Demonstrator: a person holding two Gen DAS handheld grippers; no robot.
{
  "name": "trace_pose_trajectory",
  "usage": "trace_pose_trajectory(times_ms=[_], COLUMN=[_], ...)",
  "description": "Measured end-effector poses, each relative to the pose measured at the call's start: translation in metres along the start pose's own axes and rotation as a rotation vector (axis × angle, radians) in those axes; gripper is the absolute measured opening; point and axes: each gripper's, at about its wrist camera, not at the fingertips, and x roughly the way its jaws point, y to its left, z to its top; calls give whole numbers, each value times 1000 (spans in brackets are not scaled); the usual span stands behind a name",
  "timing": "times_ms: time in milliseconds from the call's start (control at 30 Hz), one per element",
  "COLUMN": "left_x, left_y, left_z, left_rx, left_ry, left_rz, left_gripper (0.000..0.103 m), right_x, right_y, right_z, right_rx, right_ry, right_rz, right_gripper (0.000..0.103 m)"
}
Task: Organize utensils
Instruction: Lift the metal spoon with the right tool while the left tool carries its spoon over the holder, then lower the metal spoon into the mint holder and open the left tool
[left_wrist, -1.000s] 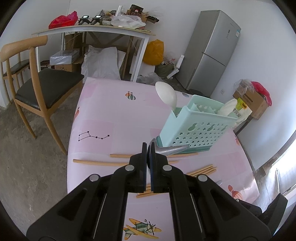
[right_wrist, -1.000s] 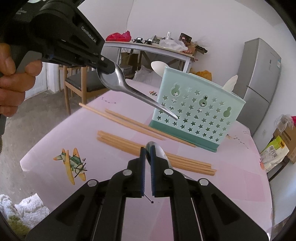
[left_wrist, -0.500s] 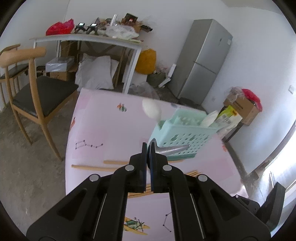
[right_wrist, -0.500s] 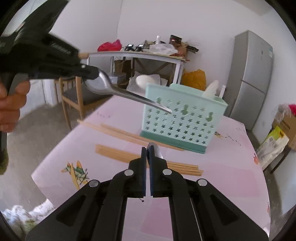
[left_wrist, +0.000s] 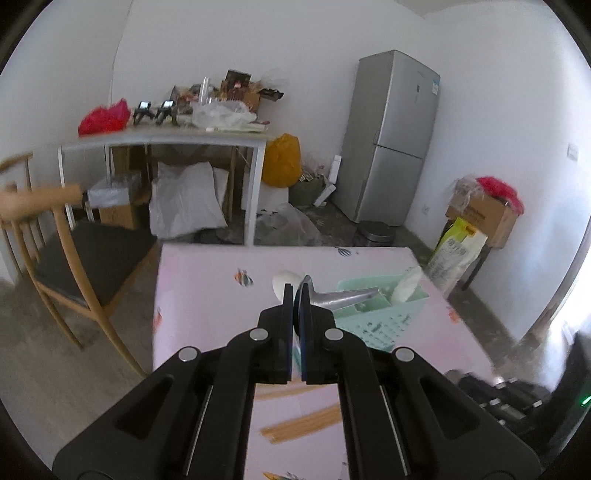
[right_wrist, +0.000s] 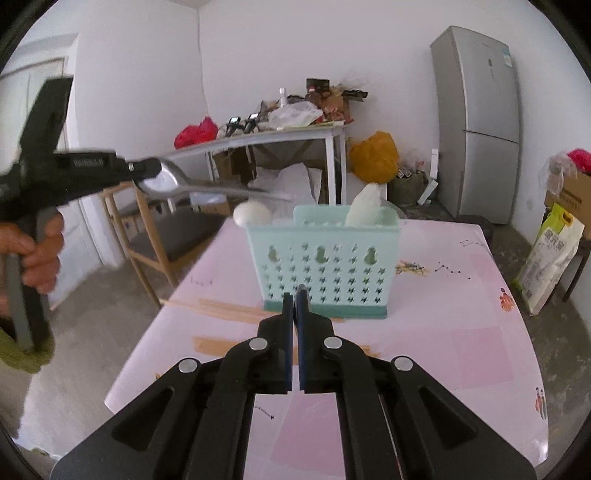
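Right now the left gripper (left_wrist: 294, 291) is clamped tight on a metal spoon (left_wrist: 343, 297), pinching it at the bowl end so the handle sticks out sideways toward the mint-green utensil basket (left_wrist: 373, 314). From the right wrist view that same left gripper (right_wrist: 147, 170) hangs in the air up and to the left of the basket (right_wrist: 325, 258), a hand (right_wrist: 40, 251) wrapped round its grip, and the spoon (right_wrist: 207, 184) points level over the basket's rim. The right gripper (right_wrist: 294, 295) has its jaws pressed together too, with a sliver of something metallic showing at the tips; what it is, I cannot tell. Two white spoons (right_wrist: 364, 206) stand in the basket, which sits upright on the pink table (right_wrist: 461, 350). Wooden chopsticks (right_wrist: 221, 310) lie loose on the tabletop just in front of the basket.
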Motion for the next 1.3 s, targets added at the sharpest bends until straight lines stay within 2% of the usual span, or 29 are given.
trace_pose_trajectory(times_ms=[133, 433, 533, 667, 767, 867, 900, 967, 1033, 1133, 1300], left_x=[7, 43, 59, 83, 97, 103, 105, 105, 99, 87, 67], left_y=[-16, -58, -71, -82, -83, -77, -73, -65, -57, -47, -24], left_z=[10, 15, 13, 9, 12, 22, 26, 29, 33, 35, 27], left_rx=[119, 512, 610, 670, 633, 519, 465, 378, 295, 211, 85], left_ry=[-12, 80, 127, 212, 247, 236, 230, 214, 173, 116, 66], left_rz=[71, 236, 256, 242, 202, 132, 101, 52, 17, 0, -8], left_gripper=[1, 1, 1, 2, 4, 6, 8, 21, 25, 33, 44], right_x=[-3, 10, 12, 11, 10, 10, 9, 8, 5, 0, -12], right_y=[-10, -25, -29, -36, -40, -42, -42, -45, -47, -53, -71], right_z=[13, 15, 14, 13, 14, 14, 15, 16, 18, 27, 53], right_rx=[17, 48, 62, 80, 90, 97, 100, 105, 111, 128, 174], right_ry=[-33, -40, -38, -40, -42, -41, -41, -43, -50, -73, -135], right_rz=[-3, 17, 20, 17, 13, 8, 7, 7, 11, 33, 94], right_gripper=[2, 2, 2, 2, 2, 2, 2, 2, 2, 2, 2])
